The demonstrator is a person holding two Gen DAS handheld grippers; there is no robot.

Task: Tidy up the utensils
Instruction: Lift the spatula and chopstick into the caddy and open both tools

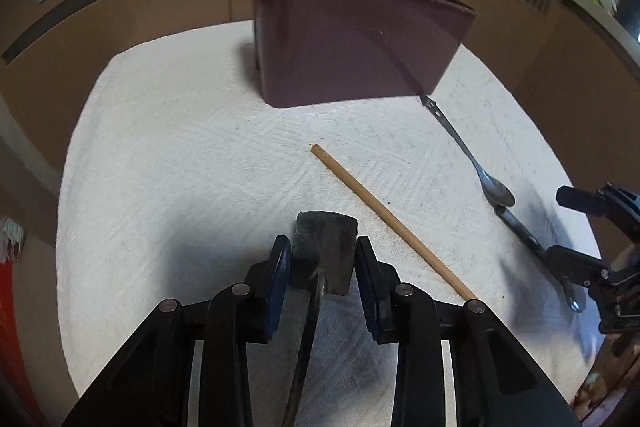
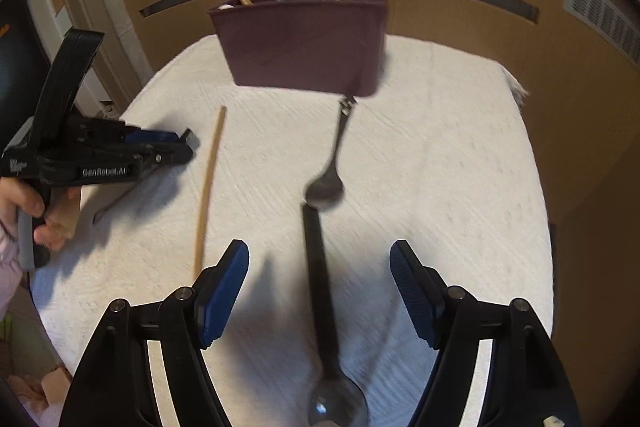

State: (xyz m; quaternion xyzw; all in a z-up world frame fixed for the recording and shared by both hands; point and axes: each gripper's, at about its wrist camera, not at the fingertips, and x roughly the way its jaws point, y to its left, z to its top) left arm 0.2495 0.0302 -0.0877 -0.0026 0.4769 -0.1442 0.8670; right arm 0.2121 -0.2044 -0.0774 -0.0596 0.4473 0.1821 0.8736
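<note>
**Left claw gripping spatula; right claw released over spoon**

1. Left gripper (image 1: 323, 247): in the left wrist view the claw fills the lower centre of the frame and is angled down toward the white cloth (image 1: 180, 147). Its blue pads (image 1: 280, 279) are clenched on the dark head of a spatula (image 1: 326, 247). The spatula handle runs back between the fingers toward the bottom edge. In the right wrist view this gripper sits at the left of the frame, held in a person's hand (image 2: 24, 203) wrapped round its grip, with the handle end hanging beneath it above its shadow.

2. Right gripper (image 2: 320, 267): the claw is released, its pads standing wide apart at the lower part of the frame and pressing on nothing. It points down at a black-handled spoon (image 2: 320, 287) lying on the cloth. The spoon's handle passes between the fingers and its bowl is at the bottom edge.

3. Loose items: a wooden chopstick (image 1: 384, 215) lies diagonally at the frame centre, just right of the left claw. A metal spoon (image 1: 472, 163) lies right of centre, its handle tip near the box's lower right corner.

4. Storage: a maroon box (image 1: 352, 39) stands upright at the upper centre, with several handles rising from it.
</note>
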